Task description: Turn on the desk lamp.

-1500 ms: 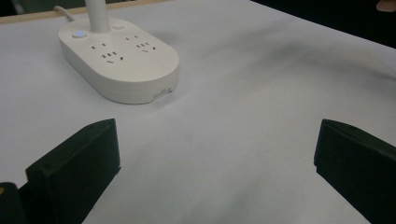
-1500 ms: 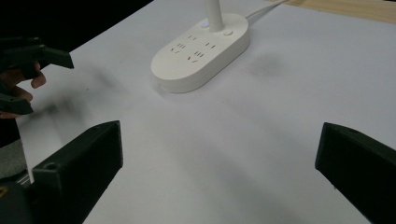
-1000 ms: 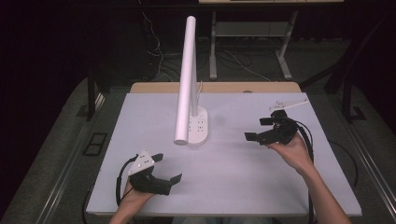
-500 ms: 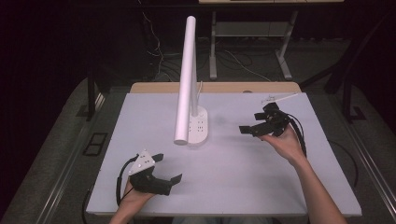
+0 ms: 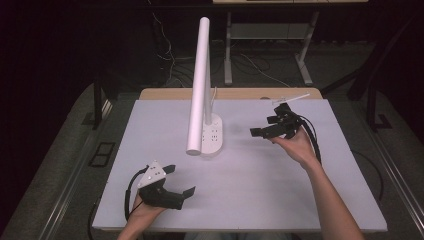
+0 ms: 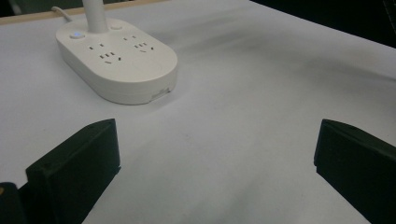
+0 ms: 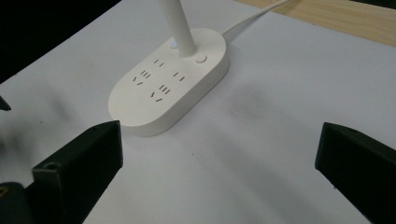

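Since a second ago my right gripper [image 5: 273, 126] has slid leftward across the table toward the lamp, while my left gripper [image 5: 176, 181] has stayed put near the front edge. My right forearm reaches in from the lower right, hand raised off the surface, jaws spread wide and aimed at the lamp base [image 5: 212, 135]. My left hand [image 5: 145, 207] rests low at the near left, its jaws also wide apart with nothing between them, pointing toward the base from well away.

Both grippers work over a white table [image 5: 260, 190] with a strip of wooden edge [image 5: 240, 93] along the far side. Beyond it the room is dark, with cables on the floor and the legs of another desk [image 5: 304, 65].

In my right gripper view the oval base [image 7: 168, 88] lies near, just ahead of the jaws, its sockets and two buttons facing up, the white stem [image 7: 177, 25] rising from it and a cord [image 7: 252, 16] trailing off toward the wood. The lamp's long white tube [image 5: 199, 85] stands over the base.
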The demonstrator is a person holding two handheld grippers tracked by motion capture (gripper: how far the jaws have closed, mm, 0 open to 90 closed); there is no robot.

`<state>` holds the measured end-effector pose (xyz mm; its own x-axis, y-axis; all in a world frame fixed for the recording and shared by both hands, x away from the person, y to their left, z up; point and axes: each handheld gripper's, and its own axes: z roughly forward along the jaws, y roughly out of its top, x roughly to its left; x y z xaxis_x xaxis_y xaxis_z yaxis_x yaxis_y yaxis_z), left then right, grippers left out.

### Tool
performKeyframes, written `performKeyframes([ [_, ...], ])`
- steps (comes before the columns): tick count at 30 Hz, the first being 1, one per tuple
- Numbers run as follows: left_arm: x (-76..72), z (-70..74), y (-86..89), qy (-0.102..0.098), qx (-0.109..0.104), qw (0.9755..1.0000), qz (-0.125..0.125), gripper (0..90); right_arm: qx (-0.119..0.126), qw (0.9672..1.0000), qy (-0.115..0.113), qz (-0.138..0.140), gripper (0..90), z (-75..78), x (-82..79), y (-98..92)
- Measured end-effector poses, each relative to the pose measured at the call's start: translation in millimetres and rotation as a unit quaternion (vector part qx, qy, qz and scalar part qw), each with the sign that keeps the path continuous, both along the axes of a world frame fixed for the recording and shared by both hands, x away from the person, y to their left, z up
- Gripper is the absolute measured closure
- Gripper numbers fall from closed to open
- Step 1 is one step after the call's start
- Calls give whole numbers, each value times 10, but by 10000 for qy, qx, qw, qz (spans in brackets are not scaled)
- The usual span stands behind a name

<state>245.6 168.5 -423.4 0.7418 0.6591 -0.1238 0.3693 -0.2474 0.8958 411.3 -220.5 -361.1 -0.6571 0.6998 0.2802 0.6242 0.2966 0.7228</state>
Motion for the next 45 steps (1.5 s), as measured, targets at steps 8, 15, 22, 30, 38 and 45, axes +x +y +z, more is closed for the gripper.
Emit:
performKeyframes([
  [8, -8, 6, 2, -2, -27, 10000, 25, 0, -53, 9999, 86, -45, 3, -55, 94, 78],
  [15, -10, 9, 3, -5, -33, 10000, 21, 0, -66, 9999, 100, -22, 3, -82, 179, 163],
  [22, -12, 10, -2, -7, -40, 10000, 21, 0, -105, 9999, 136, -9, 3, -98, 271, 234],
  [30, -11, 13, -1, -13, -46, 10000, 24, 0, -83, 9999, 119, -4, 87, -90, 388, 303],
  [38, -9, 16, 1, -9, -88, 10000, 6, 0, 43, 9999, 96, 107, 263, -78, 485, 371],
  [45, -7, 17, 8, -27, -67, 10000, 1, 0, 85, 9991, 254, 327, 477, -66, 582, 486],
])
